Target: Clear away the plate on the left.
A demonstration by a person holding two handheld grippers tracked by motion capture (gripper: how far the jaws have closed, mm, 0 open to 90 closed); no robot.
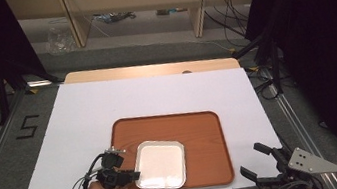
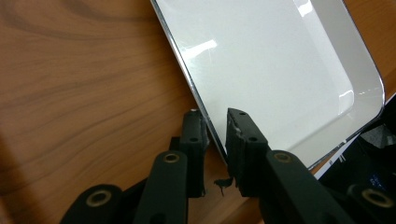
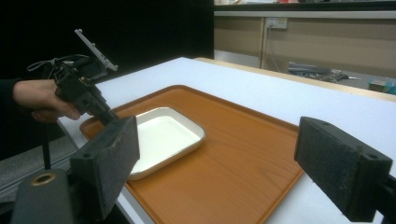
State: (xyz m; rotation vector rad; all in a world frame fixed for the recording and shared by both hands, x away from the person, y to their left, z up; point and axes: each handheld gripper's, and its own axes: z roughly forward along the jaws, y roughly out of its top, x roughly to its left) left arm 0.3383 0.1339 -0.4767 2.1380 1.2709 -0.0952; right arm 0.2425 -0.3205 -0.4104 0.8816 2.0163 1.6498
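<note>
Left gripper: sitting at lower left of the high view, its jaws are nipping the near-left rim of the white dish, one jaw either side of the lip, probably because the rim is the only raised edge to grasp.
White dish: lying flat in the lower left part of the wooden tray, lower centre of the frame.
Right gripper: hovering at lower right, off the tray, jaws gaping wide and gripping nothing, seemingly waiting.
</note>
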